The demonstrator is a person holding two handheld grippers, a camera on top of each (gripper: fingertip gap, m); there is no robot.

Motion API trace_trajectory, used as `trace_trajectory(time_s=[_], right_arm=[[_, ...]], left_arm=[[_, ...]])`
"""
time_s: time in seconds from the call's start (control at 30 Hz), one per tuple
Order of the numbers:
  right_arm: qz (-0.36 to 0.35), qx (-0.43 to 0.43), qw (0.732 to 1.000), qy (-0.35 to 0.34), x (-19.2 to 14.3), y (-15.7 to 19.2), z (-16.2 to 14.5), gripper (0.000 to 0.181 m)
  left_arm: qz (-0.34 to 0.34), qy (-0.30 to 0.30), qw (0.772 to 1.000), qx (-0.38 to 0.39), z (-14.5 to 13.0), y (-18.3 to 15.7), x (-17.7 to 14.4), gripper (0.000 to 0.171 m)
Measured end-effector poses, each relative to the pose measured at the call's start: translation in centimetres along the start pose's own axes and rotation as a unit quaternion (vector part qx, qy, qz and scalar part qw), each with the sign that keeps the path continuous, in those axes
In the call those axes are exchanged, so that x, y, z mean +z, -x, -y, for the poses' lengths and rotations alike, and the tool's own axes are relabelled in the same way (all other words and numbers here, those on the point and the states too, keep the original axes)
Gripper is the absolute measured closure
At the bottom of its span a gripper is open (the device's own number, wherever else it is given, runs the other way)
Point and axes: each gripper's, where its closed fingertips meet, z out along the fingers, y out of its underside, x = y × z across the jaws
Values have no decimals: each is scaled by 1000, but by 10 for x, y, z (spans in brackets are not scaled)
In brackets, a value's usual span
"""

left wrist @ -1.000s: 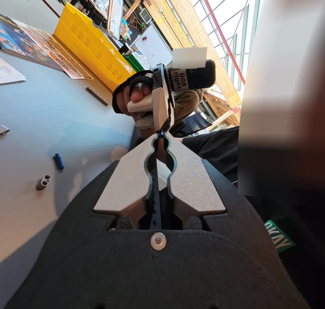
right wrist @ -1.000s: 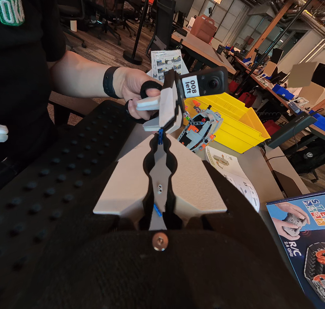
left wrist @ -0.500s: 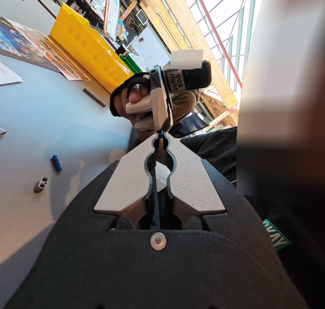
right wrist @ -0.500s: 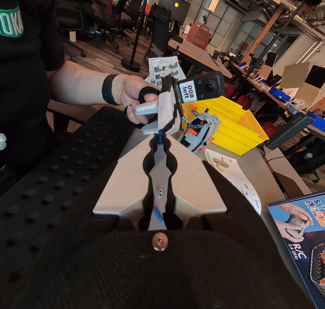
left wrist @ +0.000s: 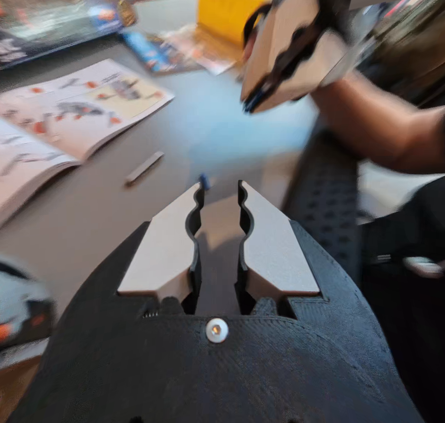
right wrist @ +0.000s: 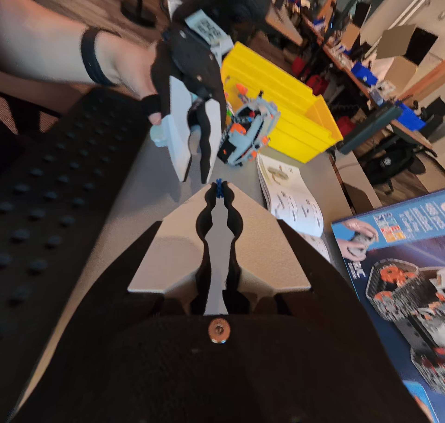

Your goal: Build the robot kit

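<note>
A loose blue pin (left wrist: pixel 205 180) is lying on the grey table (left wrist: pixel 72 218) just off the left gripper's (left wrist: pixel 220 185) left fingertip. A grey beam (left wrist: pixel 144 168) is resting ahead-left of it, and an open instruction booklet (left wrist: pixel 79 107) is spreading farther left. Ahead-right of the right gripper (right wrist: pixel 219 187), a grey-and-orange brick vehicle (right wrist: pixel 250 134) is sitting before a yellow bin (right wrist: pixel 289 112). A blue kit box (right wrist: pixel 397 279) is lying to its right, and a black dimpled panel (right wrist: pixel 60 182) is lying to its left.
</note>
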Motion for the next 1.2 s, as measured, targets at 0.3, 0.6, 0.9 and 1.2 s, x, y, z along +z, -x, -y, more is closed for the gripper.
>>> trace_trajectory(time_s=[0.3, 0.6, 0.9, 1.2], right_arm=[[23, 8, 997, 66, 12, 7, -31, 178], [38, 9, 995, 94, 17, 14, -42, 177], [44, 21, 992, 113, 20, 15, -50, 177], [3, -68, 983, 171, 39, 27, -65, 178]], left_arm=[[138, 164, 967, 140, -55, 48, 34, 150], [116, 138, 974, 134, -56, 48, 33, 147], [109, 139, 972, 152, -56, 45, 37, 164], [187, 167, 932, 261, -57, 45, 33, 166]])
